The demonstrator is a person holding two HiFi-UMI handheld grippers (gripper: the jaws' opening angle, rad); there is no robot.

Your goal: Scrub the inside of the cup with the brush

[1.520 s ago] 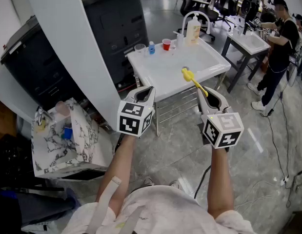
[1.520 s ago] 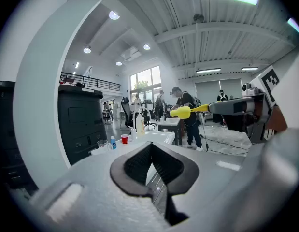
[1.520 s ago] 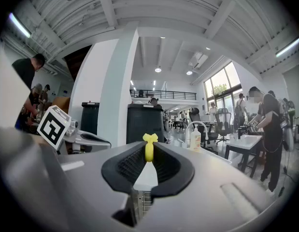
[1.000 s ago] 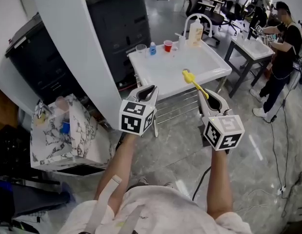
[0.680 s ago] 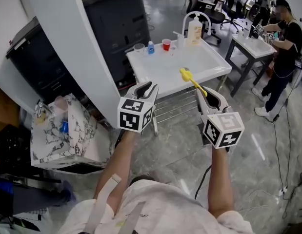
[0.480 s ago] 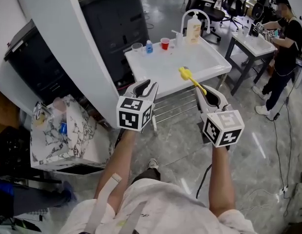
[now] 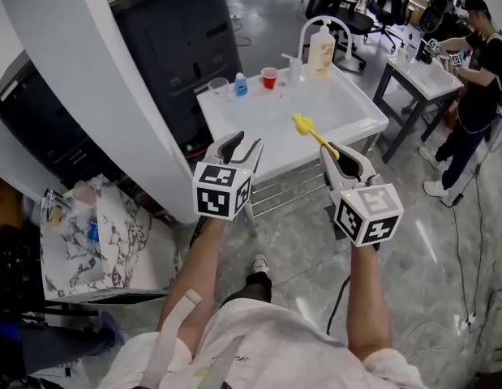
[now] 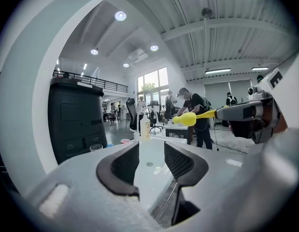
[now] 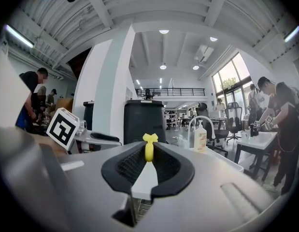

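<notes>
While the yellow brush (image 7: 309, 130) is clamped in the right hand-held gripper (image 7: 338, 154) and the left hand-held gripper (image 7: 241, 145), its jaws just opened and empty, is held short of the table (image 7: 348, 116), the clear cup (image 7: 217, 86) at its far edge could be toppled if grasped off-centre.

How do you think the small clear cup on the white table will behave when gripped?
The small clear cup looks thin-walled and empty, so probably light and easily squashed. Standing upright near the white table's back edge, it may tip or slide if nudged.
</notes>
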